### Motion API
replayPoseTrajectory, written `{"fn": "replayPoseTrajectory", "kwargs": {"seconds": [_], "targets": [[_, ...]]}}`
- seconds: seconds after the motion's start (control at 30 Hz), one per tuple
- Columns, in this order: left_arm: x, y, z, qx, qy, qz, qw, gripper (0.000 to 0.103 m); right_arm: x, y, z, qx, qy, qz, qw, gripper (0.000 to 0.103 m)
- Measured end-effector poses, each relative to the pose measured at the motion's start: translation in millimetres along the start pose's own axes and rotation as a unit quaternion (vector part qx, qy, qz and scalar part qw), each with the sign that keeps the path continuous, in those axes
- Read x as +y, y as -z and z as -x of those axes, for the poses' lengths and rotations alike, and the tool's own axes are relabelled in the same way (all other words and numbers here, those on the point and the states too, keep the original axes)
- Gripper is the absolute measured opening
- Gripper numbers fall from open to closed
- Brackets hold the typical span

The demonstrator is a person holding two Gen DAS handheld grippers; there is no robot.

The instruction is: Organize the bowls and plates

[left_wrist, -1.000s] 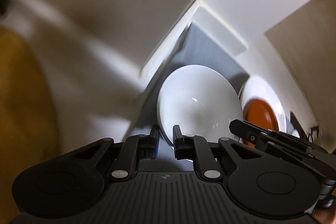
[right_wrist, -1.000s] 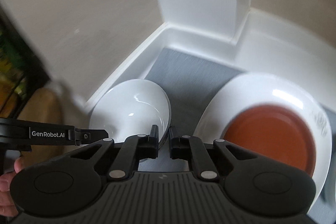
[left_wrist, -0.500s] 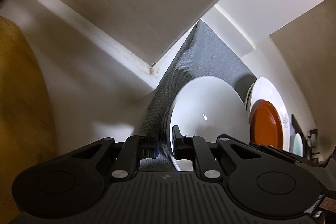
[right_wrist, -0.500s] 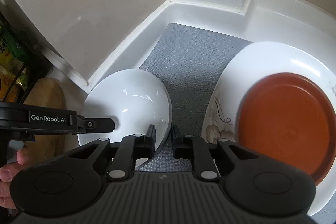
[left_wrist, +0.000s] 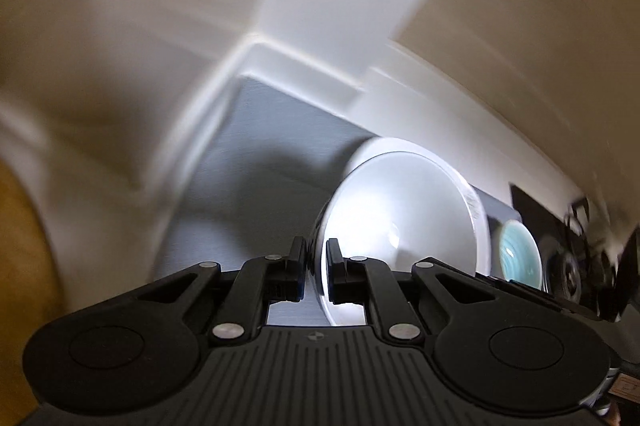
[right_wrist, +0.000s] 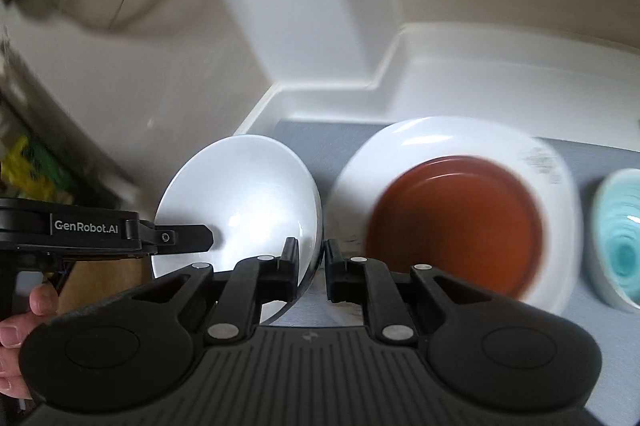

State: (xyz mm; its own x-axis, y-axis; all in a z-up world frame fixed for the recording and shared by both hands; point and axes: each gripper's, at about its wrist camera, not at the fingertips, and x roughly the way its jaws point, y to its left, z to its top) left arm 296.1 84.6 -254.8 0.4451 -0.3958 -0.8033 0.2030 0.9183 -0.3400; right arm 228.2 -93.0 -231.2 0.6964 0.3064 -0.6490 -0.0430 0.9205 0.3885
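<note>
both tools [left_wrist: 316, 266] [right_wrist: 312, 266] pinch white bowl [right_wrist: 244, 198] rim, bowl tilted, opening twd cams.

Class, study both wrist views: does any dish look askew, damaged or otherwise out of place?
The white bowl looks tilted rather than flat, its rim between the fingers of both the left gripper and right gripper. No cracks or spills are visible, though blur limits detail.
</note>
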Motion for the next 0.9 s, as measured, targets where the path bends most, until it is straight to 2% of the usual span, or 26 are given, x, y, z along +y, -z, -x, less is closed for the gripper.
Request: {"fn": "replayPoseTrajectory", "kwargs": {"seconds": [0.17, 0.33, 0.47, 0.6, 0.7, 0.9], "targets": [[-81, -1, -23, 0.012, -0.002, -0.072, 0.9974, 0.011, -46, 1, 51, -0.046, 0.025, -0.045, 0.998, 0.015], [-149, -2, -39, 0.037, 0.032, -0.115, 0.9921, 0.011, -104, 4, 94, -0.084, 0.06, -0.088, 0.991, 0.016], [-204, 1, -61, 0.063, 0.04, -0.155, 0.9851, 0.011, -145, 4, 115, -0.108, 0.094, -0.108, 0.984, 0.015], [-236, 0, -90, 0.117, 0.041, -0.183, 0.9754, 0.011, -186, 10, 125, -0.117, 0.113, -0.141, 0.976, 0.015], [-246, 0, -113, 0.139, 0.036, -0.189, 0.9713, 0.011, -208, 14, 121, -0.11, 0.116, -0.154, 0.975, 0.015], [-252, 1, -142, 0.156, 0.005, -0.199, 0.9675, 0.011, -222, 20, 93, -0.086, 0.118, -0.149, 0.978, 0.015]]}}
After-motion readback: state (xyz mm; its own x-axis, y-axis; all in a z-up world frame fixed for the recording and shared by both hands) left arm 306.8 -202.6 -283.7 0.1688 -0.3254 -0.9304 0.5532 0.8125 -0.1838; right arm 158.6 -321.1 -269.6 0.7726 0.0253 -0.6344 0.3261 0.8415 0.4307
